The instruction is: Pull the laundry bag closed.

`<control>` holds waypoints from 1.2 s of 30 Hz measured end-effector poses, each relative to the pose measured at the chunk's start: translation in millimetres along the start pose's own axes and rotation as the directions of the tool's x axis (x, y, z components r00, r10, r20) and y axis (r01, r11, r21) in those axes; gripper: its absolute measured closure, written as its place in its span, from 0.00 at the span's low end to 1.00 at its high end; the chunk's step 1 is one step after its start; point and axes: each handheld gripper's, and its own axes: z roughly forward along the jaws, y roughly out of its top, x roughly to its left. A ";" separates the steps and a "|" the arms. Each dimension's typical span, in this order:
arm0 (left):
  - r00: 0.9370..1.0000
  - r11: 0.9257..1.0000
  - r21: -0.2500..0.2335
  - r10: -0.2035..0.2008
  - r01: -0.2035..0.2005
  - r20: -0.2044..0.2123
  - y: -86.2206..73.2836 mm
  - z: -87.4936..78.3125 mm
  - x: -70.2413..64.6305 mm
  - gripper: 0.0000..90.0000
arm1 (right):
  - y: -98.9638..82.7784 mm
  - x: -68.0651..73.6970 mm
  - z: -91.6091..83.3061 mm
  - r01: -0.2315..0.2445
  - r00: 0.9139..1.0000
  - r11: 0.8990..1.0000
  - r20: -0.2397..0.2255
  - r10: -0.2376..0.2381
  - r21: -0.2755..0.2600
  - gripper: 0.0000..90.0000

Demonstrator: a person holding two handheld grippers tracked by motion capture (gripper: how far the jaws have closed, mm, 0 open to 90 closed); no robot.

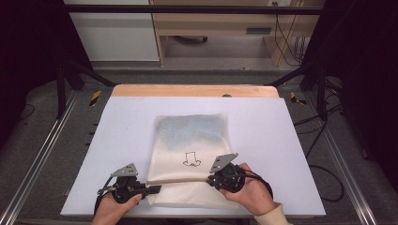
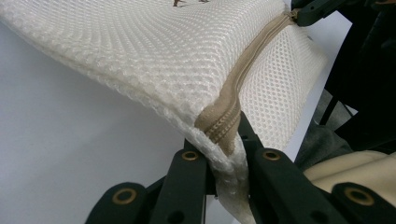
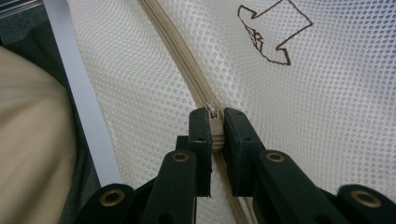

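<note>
Your mesh bag (image 1: 190, 154) lies flat on the white table (image 1: 263, 140), near the front edge & roughly centred – cream honeycomb weave, a tan zipper (image 1: 180, 182) running across its near end, a small brown outline drawing (image 1: 191, 160) stitched on top, something bluish showing through the far half. The near end is lifted a bit off the table along the zipper line.

Around it: bare table top, a wooden strip (image 1: 195, 90) along the far edge, dark frame rails either side, cables on the floor to the right. Nothing blocks the bag.

Your left tool (image 2: 227, 154) comes in low from the bag's near-left corner, lying roughly level – its jaws are clenched on the corner fabric right at the zipper's end. Your right tool (image 3: 214, 133) sits at the bag's right side, angled in toward the middle, jaws clamped on the zipper pull (image 3: 213, 113). Both hands (image 1: 251, 190) rest at the table's front edge, w/ a cream sleeve (image 1: 272, 216) on the right arm.
</note>
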 end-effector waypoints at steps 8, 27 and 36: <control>1.000 1.000 0.000 -0.001 0.001 0.000 0.0 -0.3 -0.1 0.95 | -7.0 -2.7 -4.2 -0.016 1.000 1.000 0.010 0.016 -0.005 0.91; 1.000 1.000 -0.001 -0.003 0.003 -0.003 -0.2 -1.6 1.2 0.95 | -25.9 -9.7 -17.9 -0.055 0.998 0.998 0.031 0.055 -0.023 0.91; 1.000 1.000 -0.001 -0.001 0.001 -0.001 -0.2 -1.6 1.2 0.95 | -30.0 -10.9 -21.6 -0.066 0.997 0.998 0.039 0.067 -0.022 0.91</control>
